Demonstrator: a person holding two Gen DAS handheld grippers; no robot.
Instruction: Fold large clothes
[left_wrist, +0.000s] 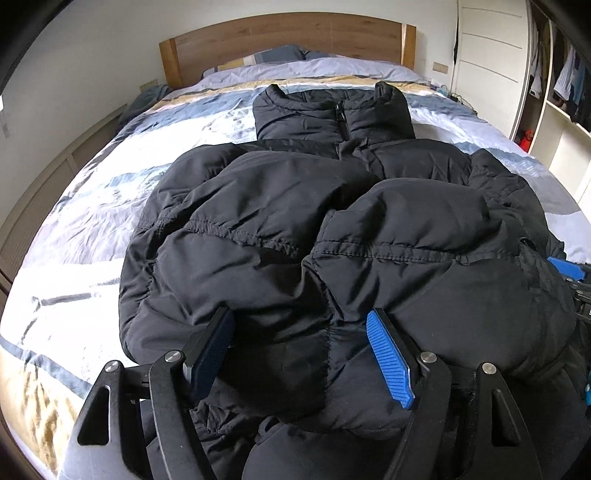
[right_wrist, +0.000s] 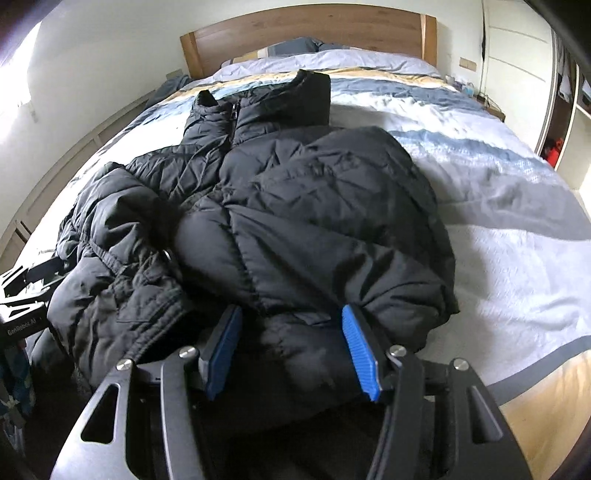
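A black puffer jacket lies front up on the bed, collar toward the headboard, both sleeves folded across the chest. It also shows in the right wrist view. My left gripper is open, its blue-padded fingers straddling the jacket's near hem on the left side. My right gripper is open too, its fingers straddling the hem on the right side. The right gripper's blue pad shows at the left wrist view's right edge; the left gripper shows at the right wrist view's left edge.
The bed has a blue, white and yellow patterned cover and a wooden headboard with pillows. An open wardrobe with hanging clothes stands at the right. A wall with a low ledge runs along the left.
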